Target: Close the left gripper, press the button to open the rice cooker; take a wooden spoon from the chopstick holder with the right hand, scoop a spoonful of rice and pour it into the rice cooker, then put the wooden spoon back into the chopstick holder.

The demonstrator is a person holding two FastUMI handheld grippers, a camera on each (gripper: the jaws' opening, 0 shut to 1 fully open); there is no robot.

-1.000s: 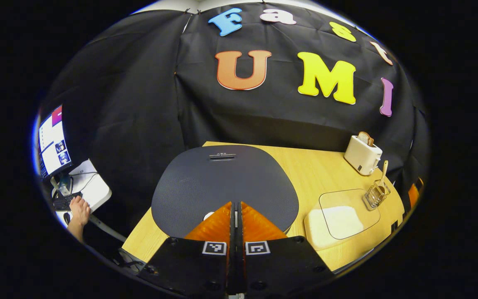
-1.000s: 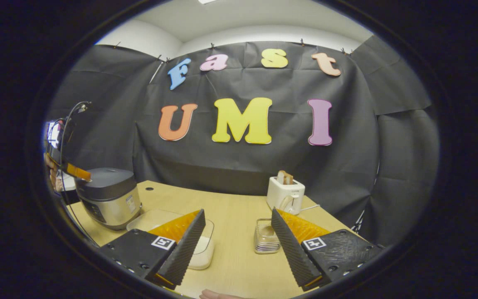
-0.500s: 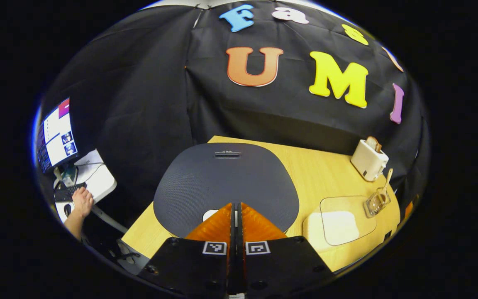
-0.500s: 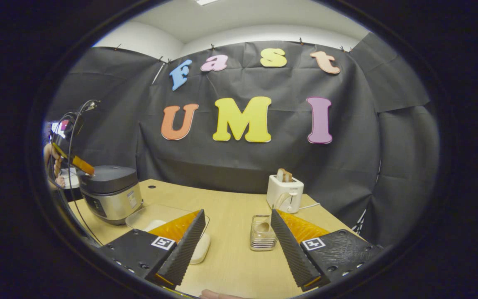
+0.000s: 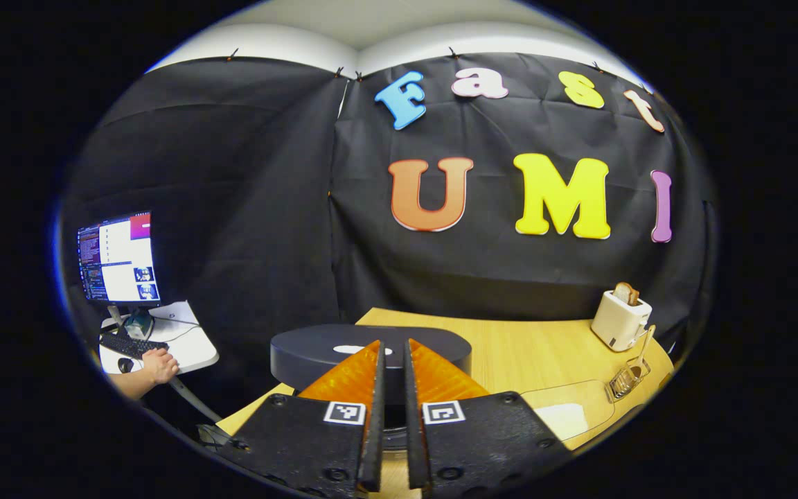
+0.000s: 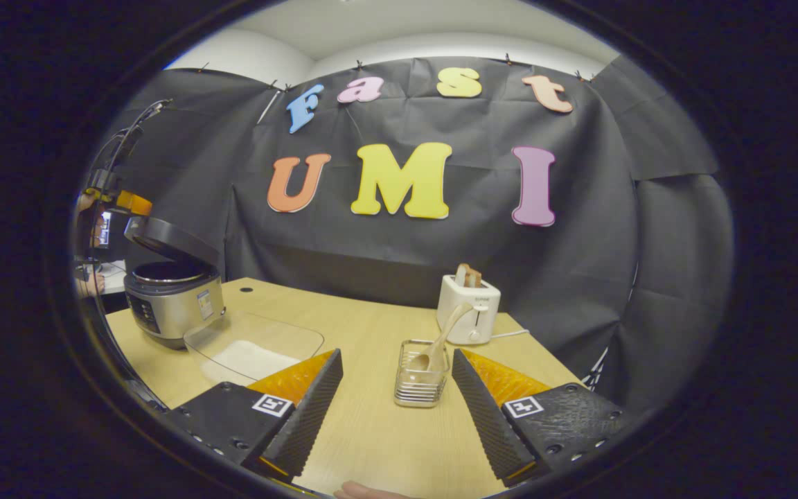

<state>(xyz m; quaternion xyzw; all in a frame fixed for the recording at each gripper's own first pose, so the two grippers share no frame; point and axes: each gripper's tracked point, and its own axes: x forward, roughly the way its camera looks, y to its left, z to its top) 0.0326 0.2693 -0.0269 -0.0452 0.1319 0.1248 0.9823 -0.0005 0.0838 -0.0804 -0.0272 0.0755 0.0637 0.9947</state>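
Rice cooker of silver metal with a dark round lid stands at the far left of the pale wooden surface, its lid lifted. The left tool has its fingers nearly together with a thin gap, holding nothing. The right tool is wide and empty, facing the clear square chopstick holder. The light wooden spoon leans in it, handle up toward the white toaster. The spoon looks light, stiff and smooth; the upper handle seems the best place to take hold. White rice lies in the clear tray.
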